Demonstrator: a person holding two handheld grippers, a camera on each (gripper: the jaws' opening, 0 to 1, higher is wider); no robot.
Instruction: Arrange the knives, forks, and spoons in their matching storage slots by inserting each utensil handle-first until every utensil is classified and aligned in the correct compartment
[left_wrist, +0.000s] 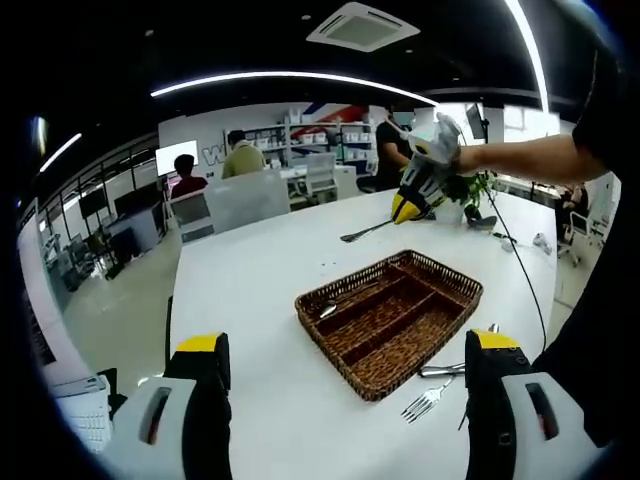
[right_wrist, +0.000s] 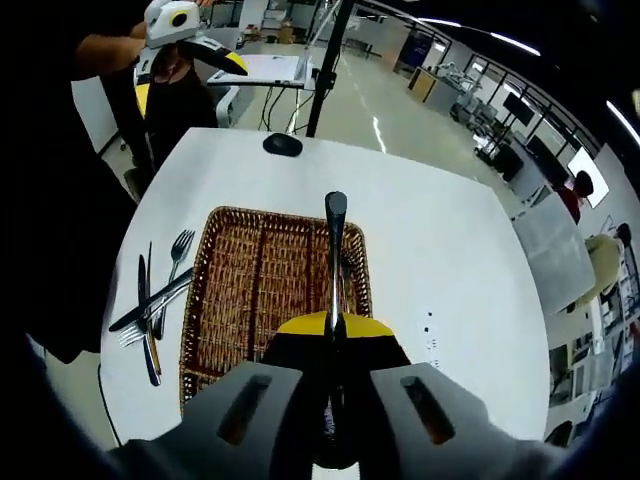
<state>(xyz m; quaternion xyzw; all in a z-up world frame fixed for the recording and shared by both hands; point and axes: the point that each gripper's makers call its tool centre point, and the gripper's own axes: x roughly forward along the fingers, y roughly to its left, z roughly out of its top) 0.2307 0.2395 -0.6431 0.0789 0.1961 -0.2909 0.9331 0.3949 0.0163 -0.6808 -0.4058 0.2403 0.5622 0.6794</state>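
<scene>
A brown wicker basket (left_wrist: 400, 335) with long compartments sits mid-table; a small metal piece (left_wrist: 327, 311) lies in its left end. Forks and knives (left_wrist: 432, 398) lie loose beside it. My left gripper (left_wrist: 347, 343) stands open and empty, its jaws wide apart on the near side of the basket. Far across the table, my right gripper (left_wrist: 415, 200) holds a slim metal utensil (left_wrist: 365, 233). In the right gripper view, my right gripper (right_wrist: 335, 325) is shut on that utensil (right_wrist: 335, 240), rounded dark end pointing away over the basket (right_wrist: 250, 290). Its head is hidden between the jaws.
Black-handled knives and forks (right_wrist: 155, 300) lie left of the basket. A black mouse (right_wrist: 283, 145) sits near the table's far edge, below the left gripper (right_wrist: 190, 45). A potted plant (left_wrist: 468, 190) and a cable (left_wrist: 525, 270) are on the table. People sit at desks behind.
</scene>
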